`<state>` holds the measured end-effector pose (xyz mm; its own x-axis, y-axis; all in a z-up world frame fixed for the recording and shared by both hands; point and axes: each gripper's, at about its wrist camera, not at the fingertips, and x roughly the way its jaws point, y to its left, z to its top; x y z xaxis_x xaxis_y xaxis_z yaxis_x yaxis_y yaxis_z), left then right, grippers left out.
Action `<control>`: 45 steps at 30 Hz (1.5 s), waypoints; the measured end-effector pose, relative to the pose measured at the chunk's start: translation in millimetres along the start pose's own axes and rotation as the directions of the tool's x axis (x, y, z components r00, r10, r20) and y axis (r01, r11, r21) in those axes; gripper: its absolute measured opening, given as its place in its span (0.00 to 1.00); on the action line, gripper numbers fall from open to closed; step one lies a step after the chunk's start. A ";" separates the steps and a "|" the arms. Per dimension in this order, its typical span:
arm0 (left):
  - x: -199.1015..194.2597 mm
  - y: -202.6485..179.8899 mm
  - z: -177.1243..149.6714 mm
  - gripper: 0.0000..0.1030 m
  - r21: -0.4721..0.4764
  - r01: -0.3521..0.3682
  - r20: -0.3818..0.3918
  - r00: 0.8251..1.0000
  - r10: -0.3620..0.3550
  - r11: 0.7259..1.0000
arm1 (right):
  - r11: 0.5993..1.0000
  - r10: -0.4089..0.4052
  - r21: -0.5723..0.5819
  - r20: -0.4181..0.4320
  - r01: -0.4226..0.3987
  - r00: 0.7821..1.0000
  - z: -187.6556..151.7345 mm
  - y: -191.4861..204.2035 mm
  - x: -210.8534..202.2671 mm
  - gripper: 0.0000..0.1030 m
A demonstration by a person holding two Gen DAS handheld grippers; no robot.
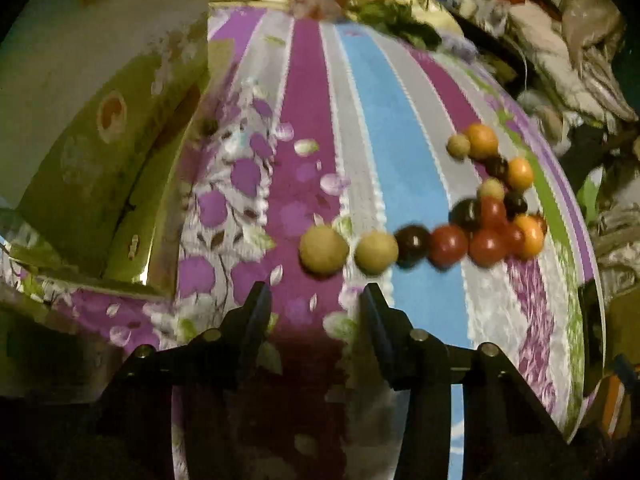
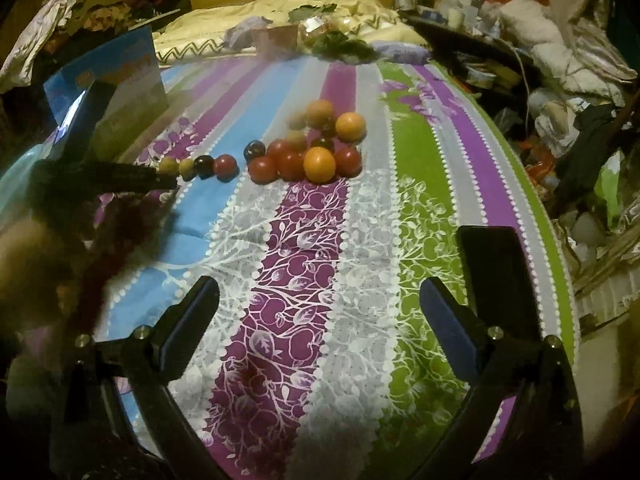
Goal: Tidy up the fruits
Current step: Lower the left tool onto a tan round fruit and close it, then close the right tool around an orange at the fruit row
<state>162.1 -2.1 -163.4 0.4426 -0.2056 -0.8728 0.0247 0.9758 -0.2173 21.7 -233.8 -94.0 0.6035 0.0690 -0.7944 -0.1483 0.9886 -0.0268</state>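
Observation:
Small round fruits lie on a striped bedspread. A row runs from a tan fruit through a second tan fruit and a dark one to a red one. Beyond it sits a cluster of red, dark, tan and orange fruits. My left gripper is open just short of the first tan fruit, with nothing between its fingers. In the right wrist view it shows as a blurred dark shape at the row's left end. My right gripper stands wide open over bare cloth, well short of the cluster.
A large green and white cardboard box stands at the left of the bed, blue-fronted in the right wrist view. Bags and leafy items lie at the far end by the pillows. Piled clothes and clutter crowd the bed's right edge.

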 end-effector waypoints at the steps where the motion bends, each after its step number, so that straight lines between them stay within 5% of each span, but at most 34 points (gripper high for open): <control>1: -0.2 0.3 0.8 0.48 -0.002 0.008 0.017 1.000 -0.008 1.000 | 1.000 0.007 0.001 -0.003 -0.007 1.000 0.0 -0.4 1.8 0.91; 7: 3.2 2.9 11.7 0.47 0.005 0.056 0.099 0.994 -0.056 0.998 | 0.998 0.054 0.017 0.043 -0.055 0.998 13.0 -11.1 4.9 0.80; 10: 4.8 -0.9 15.9 0.25 0.024 0.064 0.117 0.991 -0.067 0.998 | 0.996 0.076 0.050 0.061 -0.079 0.995 28.8 -25.6 10.2 0.78; 23: 8.0 0.3 2.5 0.24 0.044 0.079 0.133 0.988 -0.084 0.996 | 0.997 0.055 0.047 0.027 -0.056 0.998 104.6 -59.1 64.8 0.73; 34: 8.4 14.0 0.9 0.24 -0.004 0.148 0.151 0.978 -0.145 0.989 | 0.989 0.109 0.110 -0.118 -0.096 0.987 137.7 -68.7 153.8 0.71; 38: 9.1 13.8 1.4 0.24 -0.009 0.158 0.153 0.976 -0.155 0.987 | 0.989 0.106 0.118 -0.113 -0.093 0.988 134.6 -70.8 155.0 0.57; 40: 9.1 14.0 1.7 0.24 -0.012 0.162 0.153 0.975 -0.158 0.987 | 0.985 0.133 0.122 -0.103 -0.120 0.986 135.6 -70.4 154.1 0.39; 45: 7.4 14.3 3.3 0.24 -0.015 0.155 0.148 0.977 -0.151 0.988 | 0.988 0.127 0.104 -0.095 -0.117 0.987 140.1 -62.7 150.1 0.39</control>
<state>168.6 10.6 -171.5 0.5616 -0.3371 -0.7556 0.0795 0.9310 -0.3562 231.3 -266.6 -126.5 0.5023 0.1808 -0.8455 -0.1358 0.9822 0.1294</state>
